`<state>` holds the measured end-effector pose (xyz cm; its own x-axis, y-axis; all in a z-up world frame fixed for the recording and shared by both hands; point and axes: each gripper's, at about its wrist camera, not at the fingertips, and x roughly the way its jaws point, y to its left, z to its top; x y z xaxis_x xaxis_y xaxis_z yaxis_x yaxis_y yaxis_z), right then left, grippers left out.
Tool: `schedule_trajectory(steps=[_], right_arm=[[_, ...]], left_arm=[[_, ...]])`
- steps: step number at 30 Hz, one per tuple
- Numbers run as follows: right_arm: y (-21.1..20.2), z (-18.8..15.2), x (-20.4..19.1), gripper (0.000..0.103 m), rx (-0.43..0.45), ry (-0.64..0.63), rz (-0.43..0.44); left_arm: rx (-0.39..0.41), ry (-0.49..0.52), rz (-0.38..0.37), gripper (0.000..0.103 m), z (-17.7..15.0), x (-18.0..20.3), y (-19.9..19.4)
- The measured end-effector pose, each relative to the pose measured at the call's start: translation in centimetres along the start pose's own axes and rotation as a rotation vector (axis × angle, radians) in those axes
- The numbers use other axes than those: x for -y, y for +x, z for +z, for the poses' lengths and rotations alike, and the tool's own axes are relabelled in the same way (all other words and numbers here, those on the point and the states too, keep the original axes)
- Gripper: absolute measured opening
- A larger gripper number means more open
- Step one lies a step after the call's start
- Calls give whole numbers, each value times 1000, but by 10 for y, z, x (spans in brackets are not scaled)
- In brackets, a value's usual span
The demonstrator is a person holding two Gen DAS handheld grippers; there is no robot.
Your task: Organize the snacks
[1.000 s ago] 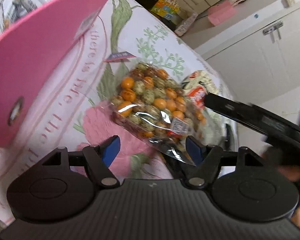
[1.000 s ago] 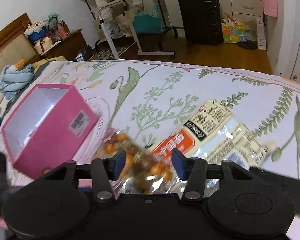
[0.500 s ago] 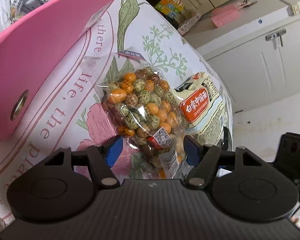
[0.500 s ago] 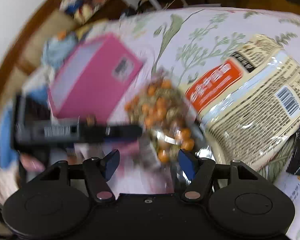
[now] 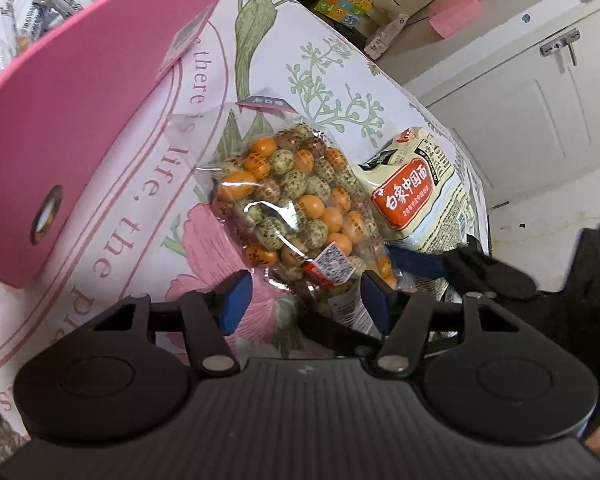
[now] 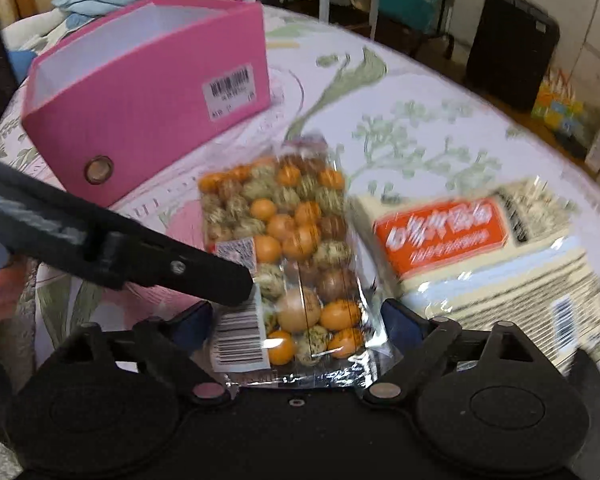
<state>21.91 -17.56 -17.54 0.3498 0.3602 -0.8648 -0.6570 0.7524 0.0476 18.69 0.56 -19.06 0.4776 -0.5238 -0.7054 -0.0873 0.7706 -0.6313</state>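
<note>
The clear bag of coated nuts (image 6: 288, 256) lay on the floral bedspread (image 6: 440, 136) beside the pink box (image 6: 148, 92). Right gripper (image 6: 296, 326) jaws were opening around it, unclenched; left gripper (image 5: 304, 300) jaws were closing, not yet gripping.

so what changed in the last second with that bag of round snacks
The right hand-held gripper let go of the clear bag of round snacks; its jaws are opening around the bag's near end. The left hand-held gripper is closing on the same end, not yet pinching. The bag now lies flat on the floral cloth. Pink box and noodle pack stayed put.
</note>
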Motion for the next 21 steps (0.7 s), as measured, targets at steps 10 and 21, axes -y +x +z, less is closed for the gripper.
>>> schedule_trajectory(steps=[10,21], right_arm=[[-2,7,-19,82,34,-1,-88],[-16,10,-45,80,-56,-2,-153]], left_arm=[[-9,49,-45,57,-3,10,4],[-172,-36,-103,57,4,4,-4]])
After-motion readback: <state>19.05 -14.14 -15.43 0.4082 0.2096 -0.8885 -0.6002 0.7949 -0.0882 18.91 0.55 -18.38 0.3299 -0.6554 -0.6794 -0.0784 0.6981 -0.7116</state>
